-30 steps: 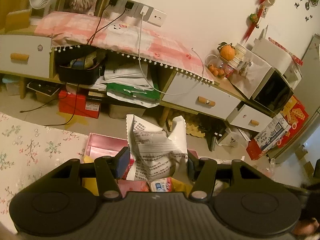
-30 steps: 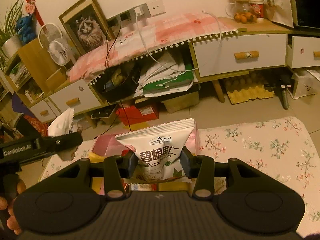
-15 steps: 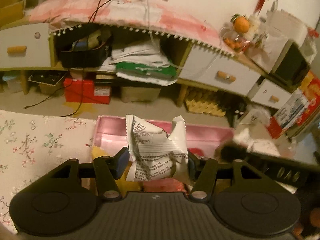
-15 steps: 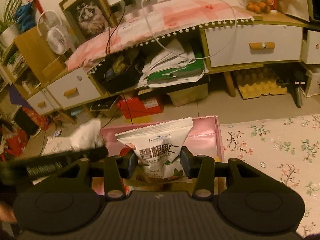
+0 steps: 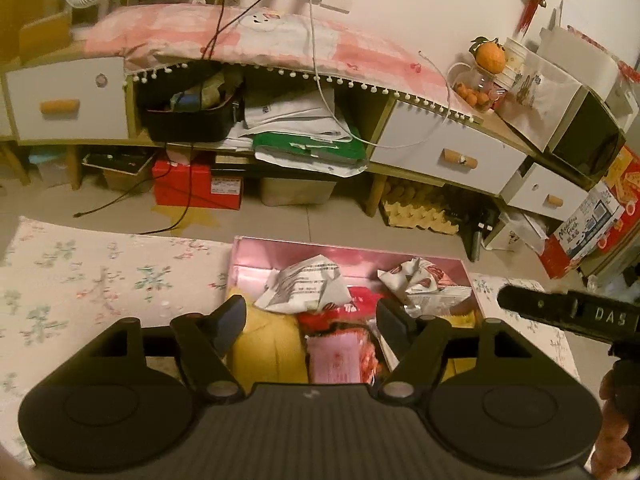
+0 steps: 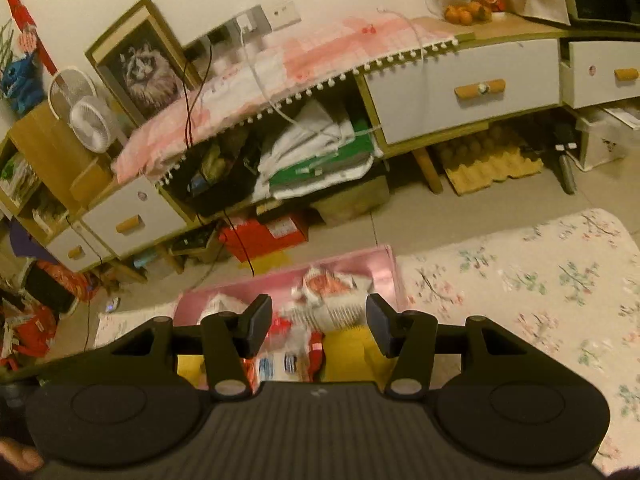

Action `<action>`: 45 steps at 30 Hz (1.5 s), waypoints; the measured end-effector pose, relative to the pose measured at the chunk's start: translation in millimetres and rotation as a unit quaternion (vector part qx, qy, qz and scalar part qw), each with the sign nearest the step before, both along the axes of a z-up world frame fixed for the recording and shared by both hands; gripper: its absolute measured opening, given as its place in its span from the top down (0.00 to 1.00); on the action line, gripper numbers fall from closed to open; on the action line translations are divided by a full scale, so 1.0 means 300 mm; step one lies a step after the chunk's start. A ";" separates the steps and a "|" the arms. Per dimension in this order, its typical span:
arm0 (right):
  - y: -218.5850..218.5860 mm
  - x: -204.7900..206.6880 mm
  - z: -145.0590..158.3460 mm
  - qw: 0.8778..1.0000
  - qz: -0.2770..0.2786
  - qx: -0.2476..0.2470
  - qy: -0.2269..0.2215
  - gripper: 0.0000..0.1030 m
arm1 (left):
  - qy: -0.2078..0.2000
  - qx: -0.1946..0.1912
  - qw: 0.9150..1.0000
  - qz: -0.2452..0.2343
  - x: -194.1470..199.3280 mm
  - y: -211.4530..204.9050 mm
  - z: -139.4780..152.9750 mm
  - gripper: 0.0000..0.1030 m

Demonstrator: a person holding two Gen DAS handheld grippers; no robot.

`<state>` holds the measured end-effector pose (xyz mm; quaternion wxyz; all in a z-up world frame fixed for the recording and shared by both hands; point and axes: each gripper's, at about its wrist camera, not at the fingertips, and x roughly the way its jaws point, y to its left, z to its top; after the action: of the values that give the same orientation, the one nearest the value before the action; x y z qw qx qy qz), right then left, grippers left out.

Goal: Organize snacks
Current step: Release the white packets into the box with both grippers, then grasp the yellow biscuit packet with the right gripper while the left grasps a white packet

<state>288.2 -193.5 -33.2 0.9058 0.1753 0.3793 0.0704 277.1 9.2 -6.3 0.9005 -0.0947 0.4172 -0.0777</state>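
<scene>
Pink box (image 5: pixel 256 256) now holds both white snack packets (image 5: pixel 306 290) dropped ahead of the left gripper (image 5: pixel 311 318) and right gripper (image 6: pixel 316 322) — jaws opening, empty, no longer clamped.

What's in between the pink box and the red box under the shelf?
Just bare floor tiles and a black cable, between the pink box and the red box; the left wrist view shows it best.

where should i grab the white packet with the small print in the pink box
Take the white packet by its raised upper corner, coming from above. It lies crumpled on top of the other snacks in the pink box, so that peak stands free while its lower edge is wedged against the yellow pack.
</scene>
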 end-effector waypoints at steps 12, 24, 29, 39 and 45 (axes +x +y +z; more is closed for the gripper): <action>0.043 -0.254 0.184 0.999 0.012 -0.018 0.025 0.38 | 0.021 -0.012 1.000 -0.008 -0.308 -0.024 0.149 0.15; 0.064 -0.448 0.118 0.997 0.043 -0.029 0.065 0.27 | 0.035 -0.002 0.999 -0.024 -0.588 -0.033 0.106 0.08; 0.071 -0.465 0.123 0.996 0.056 -0.043 0.062 0.25 | 0.070 0.017 0.996 -0.053 -0.629 -0.059 0.017 0.08; 0.117 -0.518 0.034 0.982 0.089 -0.131 0.099 0.23 | 0.131 0.063 0.982 -0.124 -0.697 -0.145 -0.163 0.08; 0.100 -0.532 0.037 0.986 0.077 -0.112 0.102 0.23 | 0.161 0.066 0.975 -0.136 -0.698 -0.142 -0.250 0.48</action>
<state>128.5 -163.6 -22.1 0.8683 0.0493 0.4873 0.0783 67.7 -33.4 -81.5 0.8071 0.0110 0.5696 -0.1552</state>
